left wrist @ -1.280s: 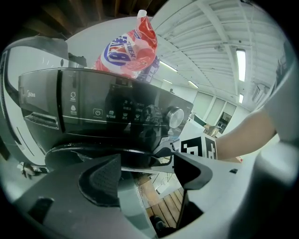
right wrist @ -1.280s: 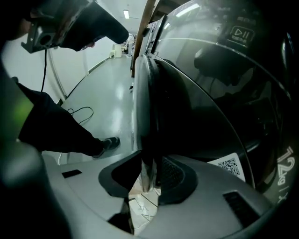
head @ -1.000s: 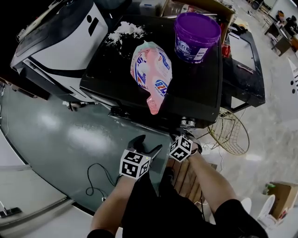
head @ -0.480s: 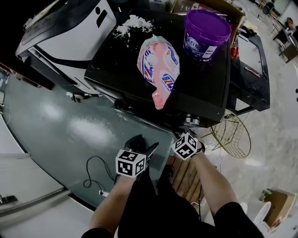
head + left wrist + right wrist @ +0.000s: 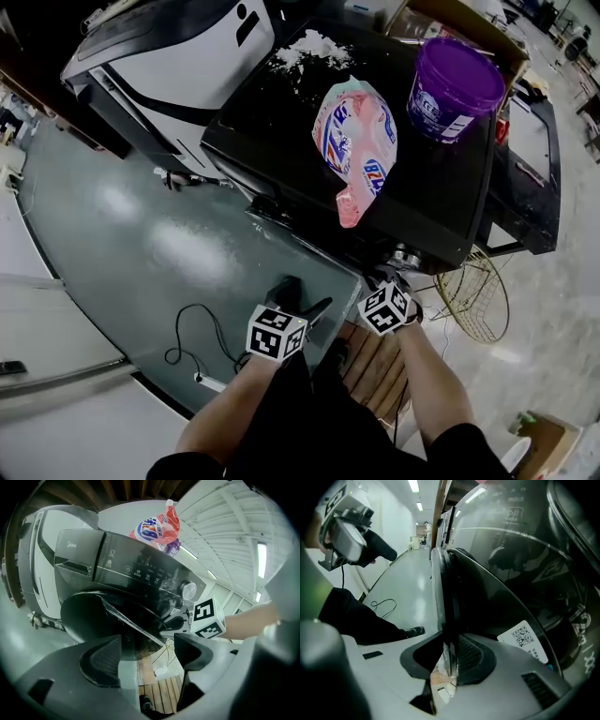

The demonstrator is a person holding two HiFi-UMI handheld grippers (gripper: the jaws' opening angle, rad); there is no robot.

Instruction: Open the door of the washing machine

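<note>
The black washing machine (image 5: pixel 291 150) stands ahead of me, seen from above in the head view. Its round glass door (image 5: pixel 117 616) hangs ajar, swung out from the front. My right gripper (image 5: pixel 450 660) is shut on the door's thin outer rim (image 5: pixel 445 597), which runs straight up between its pads. It shows under the machine's front corner (image 5: pixel 382 281) and at the door's edge in the left gripper view (image 5: pixel 178 623). My left gripper (image 5: pixel 302 298) hovers just left of it over the floor, open with nothing between its jaws (image 5: pixel 147 653).
A pink detergent bag (image 5: pixel 361 141), a purple tub (image 5: pixel 455 89) and spilled white powder (image 5: pixel 309 47) lie on the machine's top. A white machine (image 5: pixel 178 56) stands to the left. A wire basket (image 5: pixel 473 295), a wooden pallet (image 5: pixel 375 361) and a floor cable (image 5: pixel 192 342) are nearby.
The head view has swung, so the machine sits further right in the picture. My left gripper has shifted slightly. The right gripper stays clamped at the door's edge.
</note>
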